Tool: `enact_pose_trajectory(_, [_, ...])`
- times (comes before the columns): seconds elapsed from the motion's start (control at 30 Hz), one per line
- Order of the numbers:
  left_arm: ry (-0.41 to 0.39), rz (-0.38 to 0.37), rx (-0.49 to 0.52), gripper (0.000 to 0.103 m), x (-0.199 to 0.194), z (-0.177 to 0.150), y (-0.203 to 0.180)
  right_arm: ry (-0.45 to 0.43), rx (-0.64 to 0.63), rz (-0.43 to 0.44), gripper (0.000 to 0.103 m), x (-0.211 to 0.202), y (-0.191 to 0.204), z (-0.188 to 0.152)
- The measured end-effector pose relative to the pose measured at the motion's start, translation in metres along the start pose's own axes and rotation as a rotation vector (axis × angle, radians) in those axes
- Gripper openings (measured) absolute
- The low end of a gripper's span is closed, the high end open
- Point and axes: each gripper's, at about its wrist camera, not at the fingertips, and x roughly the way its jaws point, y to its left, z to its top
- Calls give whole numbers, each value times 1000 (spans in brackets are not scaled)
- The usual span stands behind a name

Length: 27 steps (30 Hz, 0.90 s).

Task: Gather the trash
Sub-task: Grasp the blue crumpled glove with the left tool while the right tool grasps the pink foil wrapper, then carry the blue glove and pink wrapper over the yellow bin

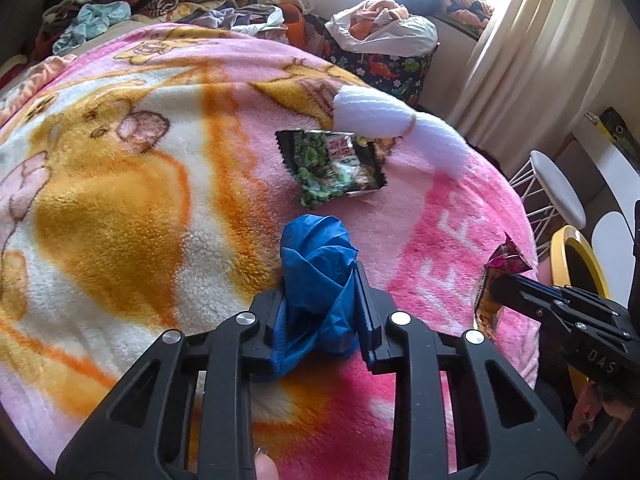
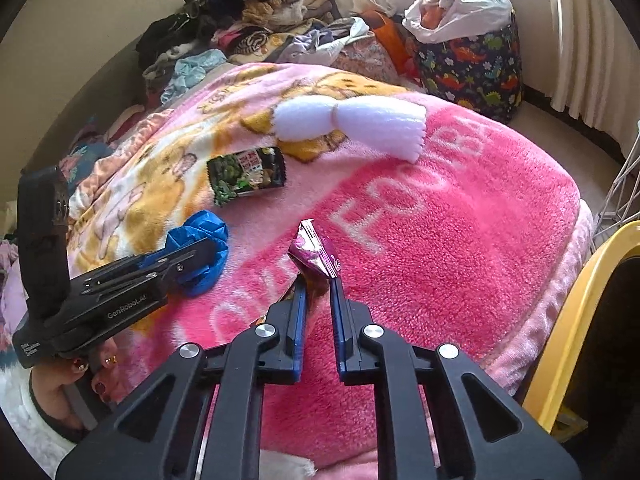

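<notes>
The left tongs [image 1: 320, 296] clamp a crumpled blue plastic bag [image 1: 316, 276], the right tongs [image 2: 318, 292] pinch a magenta snack wrapper [image 2: 316, 254], and a green-pea snack packet [image 1: 336, 164] lies on the bed's blanket [image 1: 120, 200] just beyond both.

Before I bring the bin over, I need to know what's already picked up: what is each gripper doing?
Left gripper: shut on the blue plastic bag.
Right gripper: shut on the purple snack wrapper.

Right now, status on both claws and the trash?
Left claw shut on blue wad. Right claw shut on pink wrapper. Green snack packet loose on blanket. Nothing in the way.
</notes>
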Motion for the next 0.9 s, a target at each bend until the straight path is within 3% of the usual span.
enact_pose_trajectory(0.9, [-107, -95, 125, 21, -48, 13, -79, -180, 70, -32, 12, -92, -28, -8])
